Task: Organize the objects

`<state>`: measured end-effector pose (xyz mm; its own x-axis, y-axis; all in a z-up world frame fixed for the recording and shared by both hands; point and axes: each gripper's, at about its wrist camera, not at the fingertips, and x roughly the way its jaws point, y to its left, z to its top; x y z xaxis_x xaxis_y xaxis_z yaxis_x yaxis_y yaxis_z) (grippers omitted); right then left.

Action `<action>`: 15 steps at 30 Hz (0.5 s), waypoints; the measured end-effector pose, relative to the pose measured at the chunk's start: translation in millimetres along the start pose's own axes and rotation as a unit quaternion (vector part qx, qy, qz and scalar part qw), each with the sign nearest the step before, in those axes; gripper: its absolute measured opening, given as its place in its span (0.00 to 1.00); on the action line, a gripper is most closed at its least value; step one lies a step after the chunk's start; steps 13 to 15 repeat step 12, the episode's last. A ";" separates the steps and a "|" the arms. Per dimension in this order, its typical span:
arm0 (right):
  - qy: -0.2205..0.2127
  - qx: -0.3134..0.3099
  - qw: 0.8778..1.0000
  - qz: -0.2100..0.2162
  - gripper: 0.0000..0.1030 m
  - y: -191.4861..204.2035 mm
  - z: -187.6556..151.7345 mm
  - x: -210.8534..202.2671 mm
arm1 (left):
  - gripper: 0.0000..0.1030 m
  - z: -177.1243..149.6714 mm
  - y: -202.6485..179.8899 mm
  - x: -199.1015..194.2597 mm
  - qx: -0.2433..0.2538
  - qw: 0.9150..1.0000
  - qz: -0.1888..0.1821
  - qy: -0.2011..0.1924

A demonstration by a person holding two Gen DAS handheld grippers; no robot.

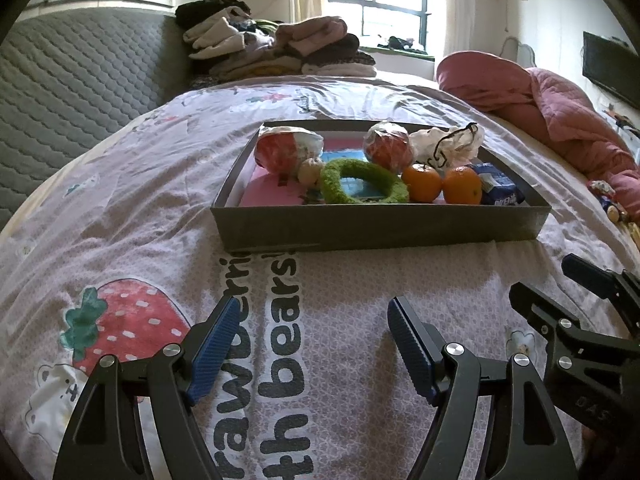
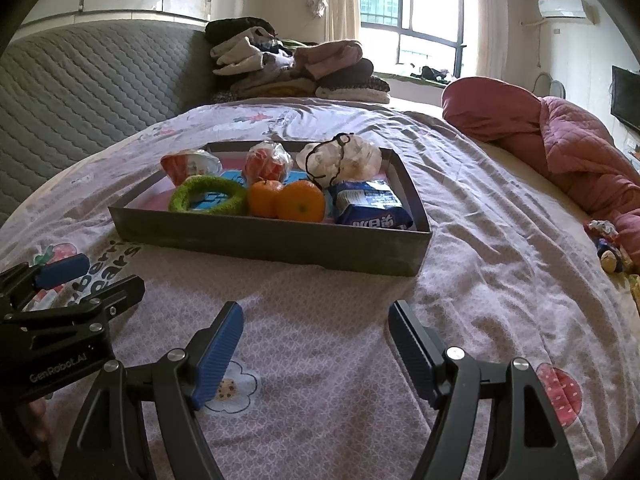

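1. A bedspread [image 1: 160, 200] printed with strawberries covers the bed.
2. Folded clothes [image 1: 276, 50] are stacked at the bed's far edge.
3. A pink quilt [image 2: 560, 140] lies bunched along the right edge.
4. A window [image 2: 404, 12] stands behind.
5. Small toys [image 2: 608, 248], perhaps, lie near the quilt.

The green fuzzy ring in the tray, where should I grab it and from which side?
Grip the green ring's near arc, coming from above with the right tool. The ring lies flat with an open middle, so one finger can drop inside; the oranges crowd its right side.
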<state>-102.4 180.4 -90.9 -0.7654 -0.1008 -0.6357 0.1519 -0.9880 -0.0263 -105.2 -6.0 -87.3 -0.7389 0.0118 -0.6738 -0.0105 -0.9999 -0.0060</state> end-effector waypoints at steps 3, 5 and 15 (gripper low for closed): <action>0.002 0.001 1.000 0.000 0.72 -0.3 -0.2 1.3 | 0.75 0.4 -0.1 -0.3 0.001 1.000 -0.002 -0.001; 0.006 0.000 1.000 0.001 0.72 0.2 -0.7 2.9 | 0.75 -0.1 -0.6 -0.4 0.003 1.000 -0.005 -0.002; 0.010 0.002 1.000 0.002 0.72 -0.9 -1.2 4.9 | 0.75 -0.8 -2.3 -2.0 0.006 1.000 -0.007 -0.007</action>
